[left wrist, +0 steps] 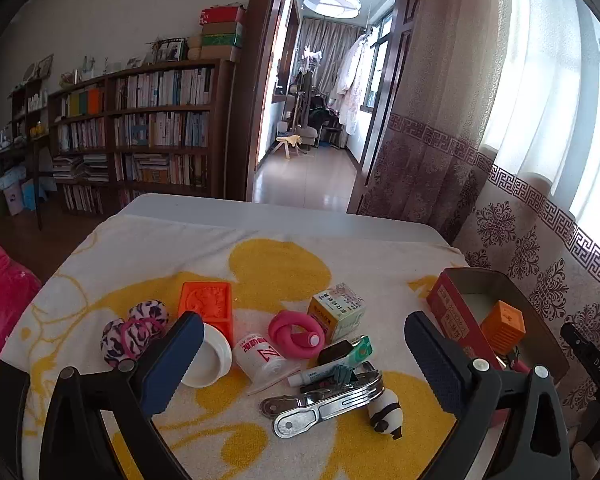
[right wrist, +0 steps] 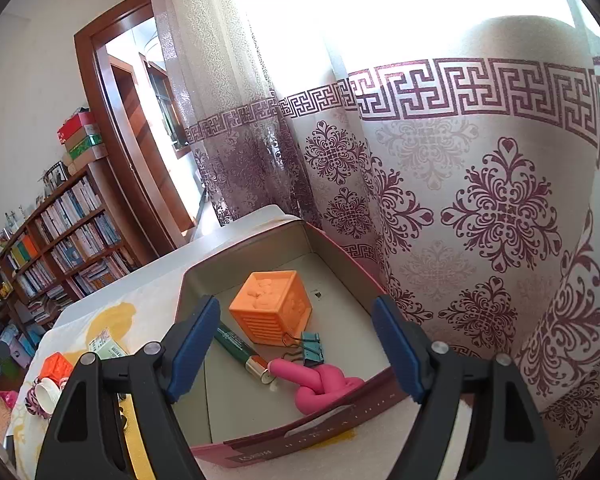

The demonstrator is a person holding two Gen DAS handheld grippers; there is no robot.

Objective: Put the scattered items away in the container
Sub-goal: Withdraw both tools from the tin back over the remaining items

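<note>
Right wrist view: the right gripper [right wrist: 294, 350] hangs spread wide and empty over the red box [right wrist: 340, 412].
Inside lie an orange cube [right wrist: 271, 307], pink knot [right wrist: 324, 386] and teal clip [right wrist: 313, 348]; the left gripper [left wrist: 300, 360], also spread, faces the scattered clutter on the towel [left wrist: 260, 264].

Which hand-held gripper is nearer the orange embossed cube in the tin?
Right. The right hand-held gripper hovers open over the red tin, just short of the orange embossed cube. The left hand-held gripper is over the clutter, beside the tin.
</note>
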